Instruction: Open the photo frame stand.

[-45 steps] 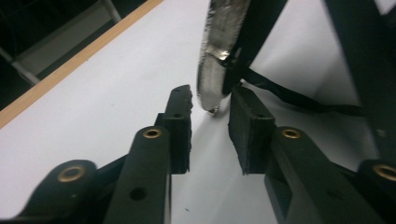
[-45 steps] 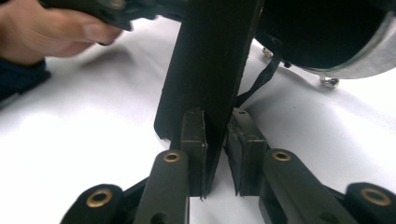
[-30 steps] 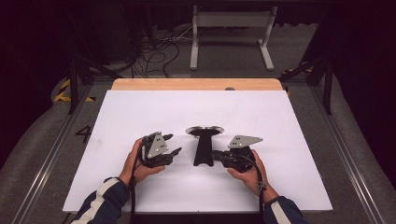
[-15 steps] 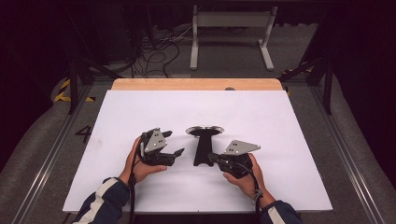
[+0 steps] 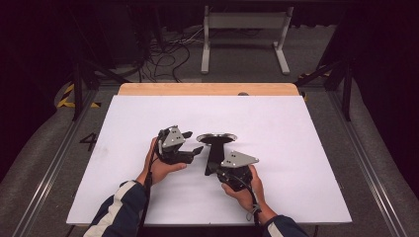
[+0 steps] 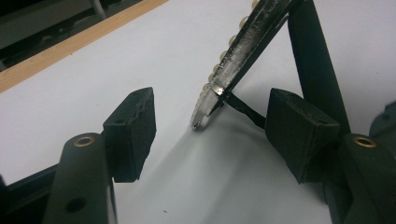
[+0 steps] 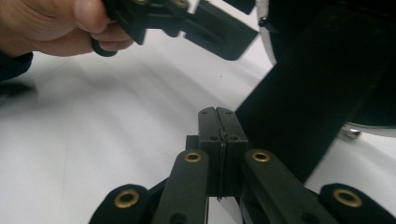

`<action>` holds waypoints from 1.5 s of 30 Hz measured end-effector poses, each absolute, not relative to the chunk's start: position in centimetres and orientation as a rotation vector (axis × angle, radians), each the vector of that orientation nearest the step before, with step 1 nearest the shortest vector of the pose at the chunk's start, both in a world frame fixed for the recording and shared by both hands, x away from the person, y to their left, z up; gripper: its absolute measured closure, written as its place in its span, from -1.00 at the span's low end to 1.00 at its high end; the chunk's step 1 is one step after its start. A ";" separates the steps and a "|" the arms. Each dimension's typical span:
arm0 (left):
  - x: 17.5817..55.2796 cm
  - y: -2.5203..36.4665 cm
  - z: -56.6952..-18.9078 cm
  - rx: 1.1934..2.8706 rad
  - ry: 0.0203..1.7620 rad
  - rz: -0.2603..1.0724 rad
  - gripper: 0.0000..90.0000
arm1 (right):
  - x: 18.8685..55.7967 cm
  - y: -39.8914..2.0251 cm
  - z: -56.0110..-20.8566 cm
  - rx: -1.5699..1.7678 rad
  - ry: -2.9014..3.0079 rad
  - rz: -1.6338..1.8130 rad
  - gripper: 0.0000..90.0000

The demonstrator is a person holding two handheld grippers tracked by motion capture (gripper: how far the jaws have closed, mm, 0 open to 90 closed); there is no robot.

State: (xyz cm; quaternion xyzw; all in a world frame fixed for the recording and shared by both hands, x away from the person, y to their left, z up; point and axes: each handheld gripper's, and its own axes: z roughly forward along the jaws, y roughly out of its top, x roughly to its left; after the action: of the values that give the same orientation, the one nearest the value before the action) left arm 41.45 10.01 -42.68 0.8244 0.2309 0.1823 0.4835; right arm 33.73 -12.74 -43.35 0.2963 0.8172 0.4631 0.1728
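The black stand point(image 5: 213, 153) sits near the middle of the white table point(image 5: 296, 148), a round disc on top of a flat upright, and both grippers are crowding in on it. The left gripper point(image 5: 190, 143), just to the stand's left, has its jaws spread wide, and its own view shows the disc's rim point(image 6: 233, 60) hanging between them, studded along the edge. The right gripper point(image 5: 213, 168) is tight against the stand's base on the near right, jaws pressed flat together with nothing between them. The risk I see: that stand looks top-heavy, so a nudge from the closed right jaws could tip or skid it before the left gets a grip. What the studs are stays unclear, and the stand's foot is hidden behind the right gripper.
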 end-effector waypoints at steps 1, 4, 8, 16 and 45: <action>41.6 9.9 -42.7 2.003 0.568 0.435 -0.23 | 33.8 -12.5 -43.4 0.834 2.318 1.309 1.00; 41.9 9.7 -42.7 1.991 0.571 0.418 -0.14 | 33.9 -12.1 -43.6 0.836 2.312 1.312 1.00; 42.4 9.0 -43.1 2.012 0.549 0.408 -0.03 | 34.2 -10.9 -44.3 0.847 2.305 1.285 1.00; 43.2 8.1 -44.0 2.038 0.541 0.420 0.14 | 34.2 -9.2 -45.1 0.836 2.298 1.214 1.00; 43.3 7.0 -44.3 2.104 0.472 0.468 0.47 | 34.4 -7.8 -46.2 0.837 2.268 1.070 1.00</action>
State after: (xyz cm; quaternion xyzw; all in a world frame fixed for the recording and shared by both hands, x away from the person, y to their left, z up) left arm 43.27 7.03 -44.28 0.8513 0.1909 0.1895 0.4505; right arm 34.35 -7.77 -46.20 0.3067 0.8314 0.3922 0.2466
